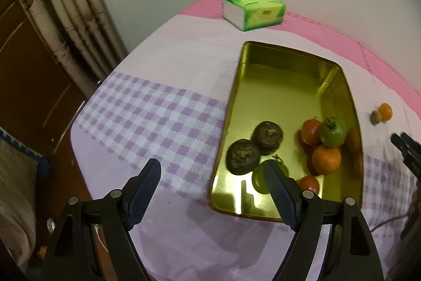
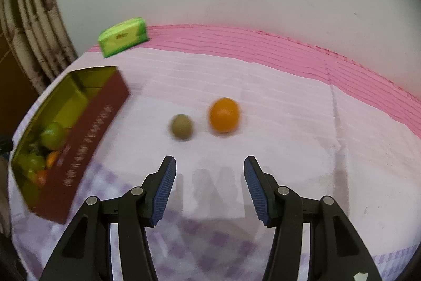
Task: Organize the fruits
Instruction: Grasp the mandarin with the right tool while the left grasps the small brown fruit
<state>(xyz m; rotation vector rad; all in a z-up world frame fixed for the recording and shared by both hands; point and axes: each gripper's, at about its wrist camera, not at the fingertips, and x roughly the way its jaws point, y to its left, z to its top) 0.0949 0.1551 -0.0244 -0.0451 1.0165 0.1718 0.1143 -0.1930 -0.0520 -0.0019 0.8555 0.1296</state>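
I'm bringing the empty, part-open right gripper [image 2: 209,182] toward the orange [image 2: 224,114] and kiwi [image 2: 181,127] dead ahead; left gripper [image 1: 213,195] is idling wide open, empty.

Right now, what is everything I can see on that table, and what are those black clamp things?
tin tray: one, gold inside, dark red outside, on the cloth.
dark round fruits: two, blackish brown, side by side in the tray.
fruit pile: orange, red and green pieces, at the tray's near right; exact count unclear.
orange: one, loose on the cloth outside the tray.
small brownish-green fruit: one, just left of the orange, apart from it.
tissue pack: one, green and white, at the table's far edge.
tablecloth: one, lilac check with a pink band.
curtain: beige, behind the table.
left gripper: open, empty, over the tray's near edge.
right gripper: open, empty, short of the loose fruits.
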